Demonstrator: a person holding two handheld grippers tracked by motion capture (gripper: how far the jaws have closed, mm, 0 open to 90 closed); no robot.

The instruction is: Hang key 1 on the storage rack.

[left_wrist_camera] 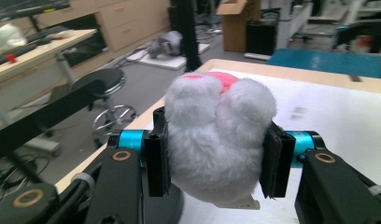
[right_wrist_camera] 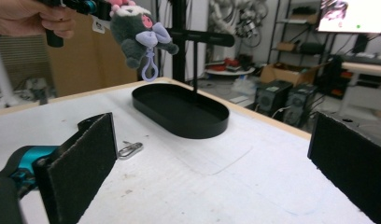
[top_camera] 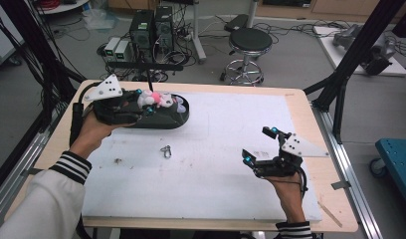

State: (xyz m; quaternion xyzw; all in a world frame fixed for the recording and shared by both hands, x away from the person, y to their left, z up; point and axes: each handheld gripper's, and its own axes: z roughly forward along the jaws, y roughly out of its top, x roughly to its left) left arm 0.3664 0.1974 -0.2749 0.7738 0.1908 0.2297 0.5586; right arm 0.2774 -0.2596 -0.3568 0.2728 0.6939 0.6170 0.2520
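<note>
I am clamping the plush keychain toy (left_wrist_camera: 220, 140) between the pads of my left gripper (top_camera: 141, 105), holding it in the air above the black oval tray (right_wrist_camera: 181, 110) at the upper left of the high view; its lilac clasp (right_wrist_camera: 149, 70) is dangling free. My right gripper (top_camera: 261, 145) is hovering at the lower right with its jaws standing wide apart and nothing between them. A small metal clip (top_camera: 165, 151) is lying on the white mat (top_camera: 216, 189), between the two grippers.

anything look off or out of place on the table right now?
One stray: a small metal clip lies loose on the white mat, apart from the black tray. Otherwise orderly: the left gripper holds the plush toy above the tray, which is bare inside; the right gripper is open.
</note>
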